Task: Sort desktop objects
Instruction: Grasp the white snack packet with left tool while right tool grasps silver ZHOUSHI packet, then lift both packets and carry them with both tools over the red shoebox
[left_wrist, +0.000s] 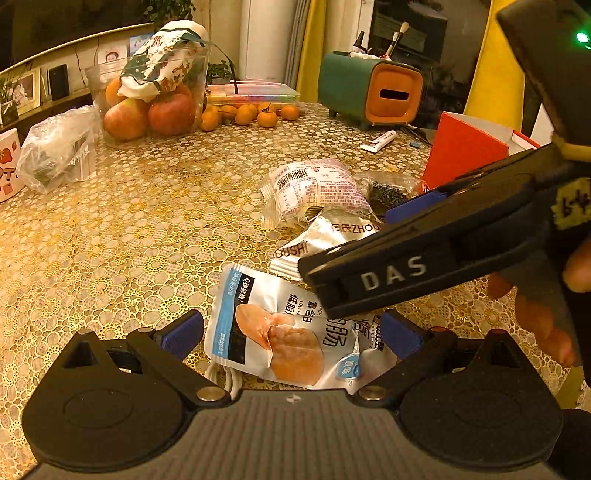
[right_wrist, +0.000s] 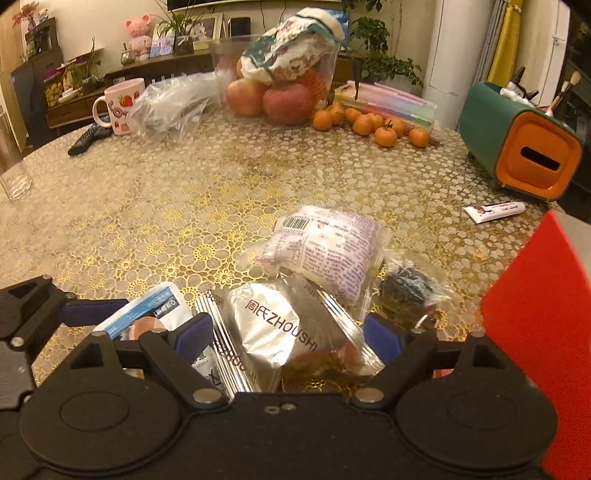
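Note:
A white and blue chicken snack packet (left_wrist: 280, 332) lies on the table between the open fingers of my left gripper (left_wrist: 291, 332). A silver Zhoushi packet (right_wrist: 280, 332) lies between the open fingers of my right gripper (right_wrist: 288, 339); it also shows in the left wrist view (left_wrist: 325, 236), partly hidden by the right gripper's body. Behind it lie a pale purple snack packet (right_wrist: 328, 247) and a small clear bag of dark bits (right_wrist: 410, 284). The chicken packet's corner shows at the left of the right wrist view (right_wrist: 147, 314).
A red box (right_wrist: 539, 321) stands close on the right. A clear tub of apples (left_wrist: 147, 96), loose tangerines (right_wrist: 369, 122), a green and orange holder (right_wrist: 517, 147), a tube (right_wrist: 495, 212), a crumpled plastic bag (left_wrist: 55, 151), a mug (right_wrist: 118, 105), a remote (right_wrist: 88, 138) and a glass (right_wrist: 11, 166) ring the gold-patterned table (left_wrist: 129, 229).

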